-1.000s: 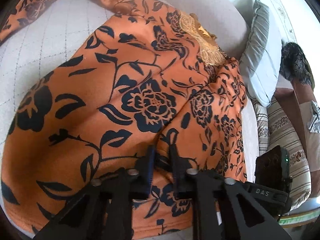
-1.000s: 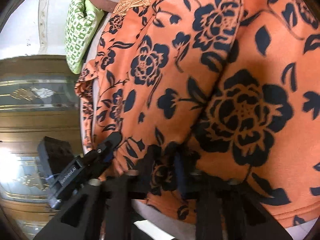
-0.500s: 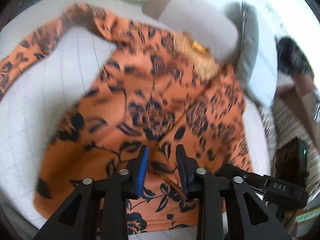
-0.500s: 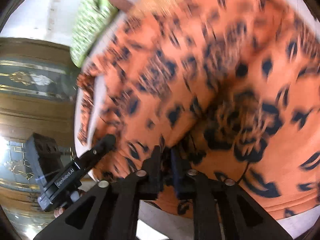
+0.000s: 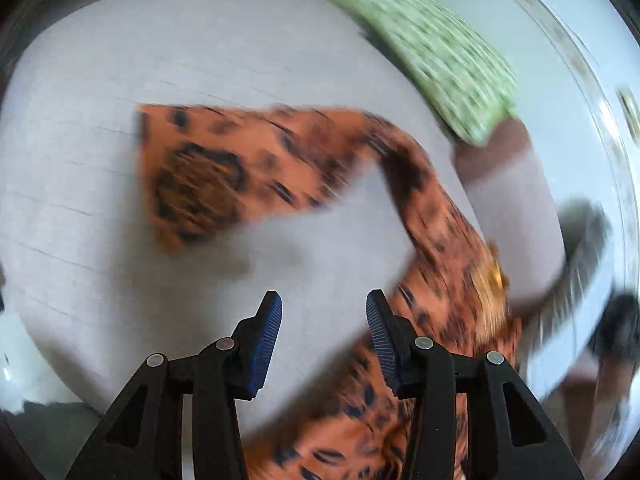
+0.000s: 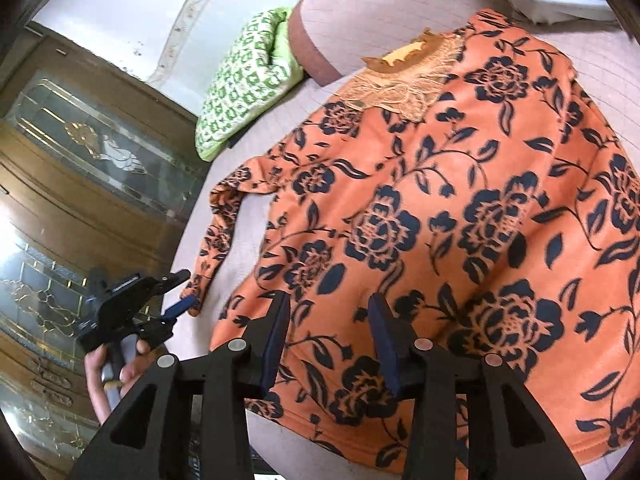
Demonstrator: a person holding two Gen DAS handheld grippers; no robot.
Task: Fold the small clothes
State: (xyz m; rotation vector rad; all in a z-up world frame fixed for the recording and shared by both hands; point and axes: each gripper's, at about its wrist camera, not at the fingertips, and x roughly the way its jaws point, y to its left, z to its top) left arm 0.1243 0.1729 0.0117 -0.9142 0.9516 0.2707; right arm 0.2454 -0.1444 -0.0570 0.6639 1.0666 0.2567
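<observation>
Right wrist view is showing the orange floral top (image 6: 440, 208) lying flat on the bed (image 6: 400, 0), both grippers (image 6: 328, 336) (image 5: 324, 336) spreading empty, left one nearing the left sleeve (image 6: 216, 240) for folding inward

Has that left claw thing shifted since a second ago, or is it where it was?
Yes. The left gripper has left the hem of the orange top, jaws opening and now empty, and swung toward its sleeve, nearer the green cushion.

Parted empty left tongs (image 5: 324, 308) above blurred orange sleeve (image 5: 224, 168)
</observation>
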